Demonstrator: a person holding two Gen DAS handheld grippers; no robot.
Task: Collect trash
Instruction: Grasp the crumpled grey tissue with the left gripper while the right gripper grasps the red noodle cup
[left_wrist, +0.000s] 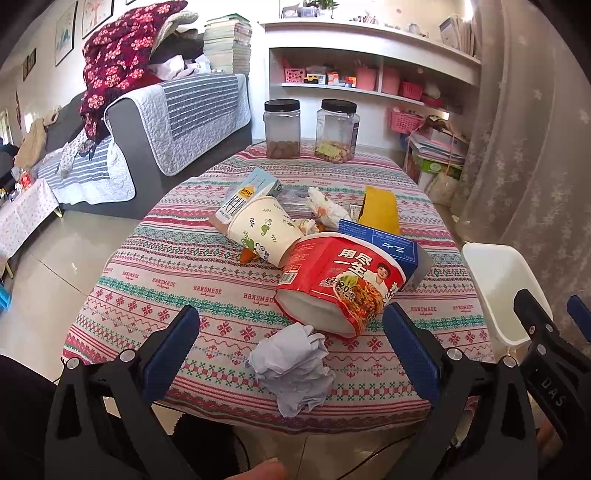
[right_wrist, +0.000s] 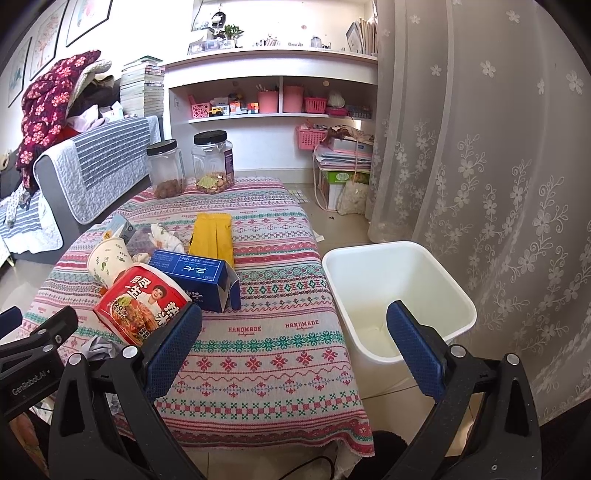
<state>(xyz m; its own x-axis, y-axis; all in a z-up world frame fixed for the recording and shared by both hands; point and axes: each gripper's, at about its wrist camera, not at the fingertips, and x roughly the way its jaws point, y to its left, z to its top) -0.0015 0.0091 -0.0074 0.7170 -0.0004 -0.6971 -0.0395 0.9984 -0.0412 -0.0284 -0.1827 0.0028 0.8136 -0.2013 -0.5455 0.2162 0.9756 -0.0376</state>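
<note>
Trash lies on the patterned tablecloth (left_wrist: 177, 288): a crumpled white paper ball (left_wrist: 293, 367) near the front edge, a red instant-noodle bowl (left_wrist: 340, 280) on its side, a paper cup (left_wrist: 260, 229), a blue box (left_wrist: 384, 245), a yellow packet (left_wrist: 380, 208), a milk carton (left_wrist: 247, 194) and crumpled wrappers (left_wrist: 325, 206). My left gripper (left_wrist: 291, 343) is open, its fingers either side of the paper ball. My right gripper (right_wrist: 293, 336) is open and empty above the table's right edge, beside a white bin (right_wrist: 399, 291) on the floor. The noodle bowl (right_wrist: 144, 304) and the blue box (right_wrist: 195, 278) show left of it.
Two black-lidded plastic jars (left_wrist: 308, 129) with snacks stand at the table's far edge. A grey sofa (left_wrist: 147, 125) piled with blankets is to the left. White shelves (left_wrist: 369, 74) are behind, a lace curtain (right_wrist: 480, 166) to the right. Boxes and bags (right_wrist: 343, 173) sit on the floor.
</note>
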